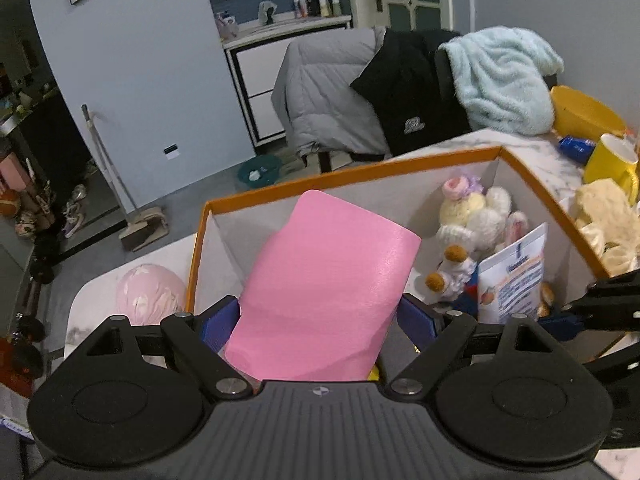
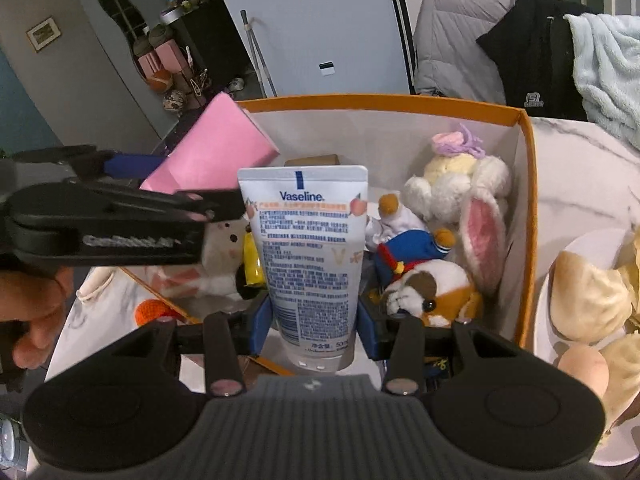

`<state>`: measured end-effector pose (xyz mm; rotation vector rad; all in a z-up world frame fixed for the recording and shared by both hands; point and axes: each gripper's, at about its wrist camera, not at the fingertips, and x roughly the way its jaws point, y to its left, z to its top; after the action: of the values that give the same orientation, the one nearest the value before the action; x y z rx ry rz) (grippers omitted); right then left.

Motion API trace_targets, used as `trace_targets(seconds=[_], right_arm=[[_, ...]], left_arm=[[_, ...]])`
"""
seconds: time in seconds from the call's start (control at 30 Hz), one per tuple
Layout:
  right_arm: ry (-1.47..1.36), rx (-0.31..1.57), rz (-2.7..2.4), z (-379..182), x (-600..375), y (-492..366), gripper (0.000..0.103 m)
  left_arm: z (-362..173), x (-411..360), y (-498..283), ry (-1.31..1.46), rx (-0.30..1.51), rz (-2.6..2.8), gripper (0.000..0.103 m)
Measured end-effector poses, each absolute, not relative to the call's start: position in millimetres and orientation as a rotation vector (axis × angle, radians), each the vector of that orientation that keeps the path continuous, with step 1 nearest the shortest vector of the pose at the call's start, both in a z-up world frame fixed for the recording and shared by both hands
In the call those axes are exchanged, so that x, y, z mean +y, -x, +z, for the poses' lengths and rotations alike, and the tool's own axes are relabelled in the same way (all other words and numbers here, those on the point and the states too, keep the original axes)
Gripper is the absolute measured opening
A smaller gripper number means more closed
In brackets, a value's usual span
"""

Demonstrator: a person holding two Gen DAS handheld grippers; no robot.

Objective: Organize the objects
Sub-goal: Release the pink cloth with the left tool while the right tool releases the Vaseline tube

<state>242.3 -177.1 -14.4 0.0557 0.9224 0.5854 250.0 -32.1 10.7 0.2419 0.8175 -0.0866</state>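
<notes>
An orange-rimmed box (image 1: 360,168) (image 2: 528,200) stands on the marble table and holds several plush toys, among them a white rabbit (image 2: 460,184) and a brown-and-white dog (image 2: 436,288). My left gripper (image 1: 320,320) is shut on a pink bent card (image 1: 332,276), held over the box's near left part. In the right wrist view the pink card (image 2: 216,152) shows at the box's left rim with the left gripper (image 2: 132,184) gripping it. My right gripper (image 2: 316,316) is shut on a white Vaseline tube (image 2: 312,248), cap toward the camera, over the box's front. The tube (image 1: 516,272) also shows in the left wrist view.
A pink patterned ball (image 1: 150,292) lies left of the box. A yellow mug (image 1: 612,164), a yellow bowl (image 1: 580,112) and a blue item (image 1: 576,146) sit right of it. A white plate (image 2: 552,320) with buns is at the right. A chair draped with jackets (image 1: 360,96) stands behind the table.
</notes>
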Motion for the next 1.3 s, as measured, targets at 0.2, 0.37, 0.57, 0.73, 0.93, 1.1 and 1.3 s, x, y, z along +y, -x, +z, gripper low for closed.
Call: trace_targets(seconds=[0.2,0.37,0.57,0.73,0.93,1.1,1.3], right_arm=[[-0.076,0.917,0.583,-16,-176,-243,0.047],[-0.08,0.904,0.567,-20,-178,-244,0.047],[-0.076,0.887,0.554,-21,-177,-243,0.05],[-0.068,0.849,0.537,-17,-176,-242,0.057],[-0.09,0.813,0.52,-10,-180,-242,0.057],[-0.111,0.803,0.51,-7,-185,-242,0.057],[-0.124,0.798,0.515,-4,-188,-241,0.058]], left_arm=[[2,-28,-248,-0.244,0.828,-0.059,0.1],[-1,-26,-246,-0.252,0.839,-0.054,0.101],[-5,-23,-245,-0.253,0.847,-0.064,0.101],[4,-22,-241,-0.265,0.798,-0.048,0.1],[14,-20,-238,-0.257,0.78,-0.058,0.1],[16,-20,-235,-0.274,0.778,-0.071,0.1],[25,-19,-230,-0.263,0.758,-0.081,0.1]])
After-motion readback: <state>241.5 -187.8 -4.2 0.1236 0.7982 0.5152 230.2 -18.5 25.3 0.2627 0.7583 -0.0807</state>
